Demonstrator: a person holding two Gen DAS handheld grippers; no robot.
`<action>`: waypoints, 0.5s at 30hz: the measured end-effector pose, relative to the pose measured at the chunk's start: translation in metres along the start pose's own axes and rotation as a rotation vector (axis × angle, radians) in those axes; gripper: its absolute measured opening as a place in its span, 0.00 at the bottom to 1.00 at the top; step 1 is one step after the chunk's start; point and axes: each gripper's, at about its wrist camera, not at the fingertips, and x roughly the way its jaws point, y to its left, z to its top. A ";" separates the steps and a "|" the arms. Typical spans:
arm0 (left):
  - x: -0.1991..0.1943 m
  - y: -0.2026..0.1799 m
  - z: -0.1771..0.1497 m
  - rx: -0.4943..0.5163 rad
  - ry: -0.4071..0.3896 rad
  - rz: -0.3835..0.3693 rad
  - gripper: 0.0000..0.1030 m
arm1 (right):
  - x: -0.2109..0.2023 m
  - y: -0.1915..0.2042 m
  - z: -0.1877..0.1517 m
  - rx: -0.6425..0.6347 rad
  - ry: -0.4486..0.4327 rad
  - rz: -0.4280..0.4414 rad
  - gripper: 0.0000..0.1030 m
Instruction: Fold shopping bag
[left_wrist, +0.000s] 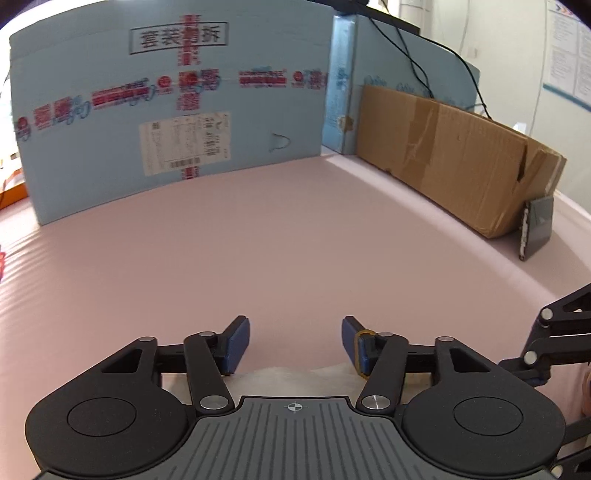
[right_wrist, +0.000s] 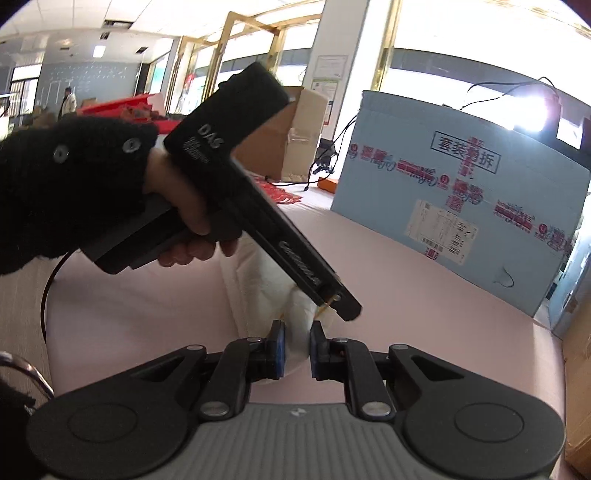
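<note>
The white shopping bag (right_wrist: 273, 291) lies crumpled on the pink table (right_wrist: 406, 314). In the right wrist view my right gripper (right_wrist: 297, 350) has its jaws narrowly apart around a white fold of the bag. The left gripper body (right_wrist: 295, 266), held by a hand in a black sleeve, points down at the bag just beyond it. In the left wrist view my left gripper (left_wrist: 295, 343) is wide open and empty, just above a strip of the white bag (left_wrist: 288, 380) at its base. Part of the right gripper's linkage (left_wrist: 554, 343) shows at the right edge.
A tall light blue printed box (left_wrist: 177, 122) stands at the back of the pink table (left_wrist: 277, 240). A brown cardboard box (left_wrist: 454, 155) lies along the right side, with a small grey object (left_wrist: 537, 225) leaning at its end. Cables run behind the boxes.
</note>
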 end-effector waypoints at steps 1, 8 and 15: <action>-0.002 0.002 -0.001 -0.005 -0.002 -0.001 0.65 | -0.002 -0.001 0.000 0.006 -0.009 0.000 0.13; -0.009 -0.004 -0.003 0.013 -0.016 -0.186 0.61 | -0.008 0.008 0.002 -0.062 -0.010 -0.026 0.15; -0.004 0.002 -0.002 -0.019 0.003 -0.245 0.53 | 0.002 -0.008 0.000 0.047 0.066 -0.059 0.46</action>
